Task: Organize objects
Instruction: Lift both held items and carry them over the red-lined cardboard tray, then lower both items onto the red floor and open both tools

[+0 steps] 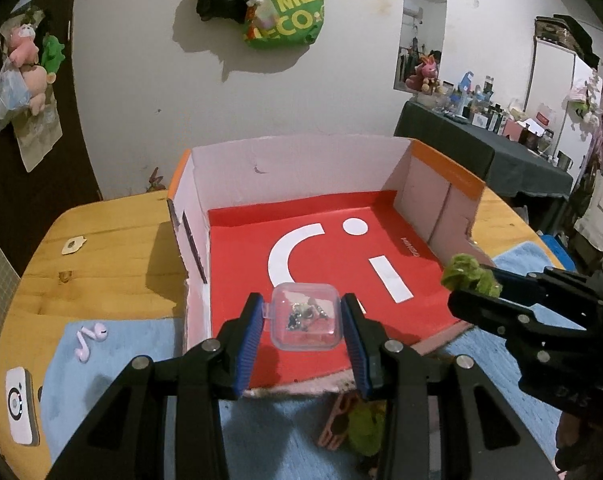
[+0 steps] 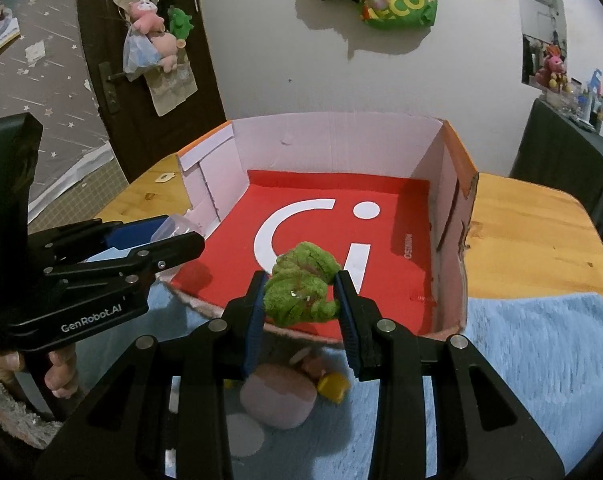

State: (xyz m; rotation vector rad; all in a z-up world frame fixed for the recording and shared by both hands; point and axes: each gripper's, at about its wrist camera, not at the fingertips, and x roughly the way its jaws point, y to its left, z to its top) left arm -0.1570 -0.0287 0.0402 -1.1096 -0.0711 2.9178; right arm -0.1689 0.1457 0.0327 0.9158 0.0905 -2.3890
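My left gripper point(image 1: 303, 322) is shut on a small clear plastic case point(image 1: 305, 316) with dark bits inside, held over the near part of the open cardboard box point(image 1: 301, 160) with a red floor. My right gripper point(image 2: 303, 298) is shut on a green fuzzy toy point(image 2: 301, 284), also over the box's near edge point(image 2: 301, 330). The right gripper point(image 1: 467, 292) shows at the right of the left wrist view with the green toy point(image 1: 469, 276) at its tip. The left gripper point(image 2: 181, 240) appears at the left of the right wrist view, a hand point(image 2: 57, 376) below it.
The box stands on a wooden table point(image 1: 113, 248) with a blue fuzzy mat point(image 2: 541, 352) in front. Pink earbuds point(image 1: 89, 340) and a white case point(image 1: 19, 404) lie at left. A pink pouch point(image 2: 277, 400), a yellow piece point(image 2: 333, 386) and another green item point(image 1: 365, 424) lie on the mat below.
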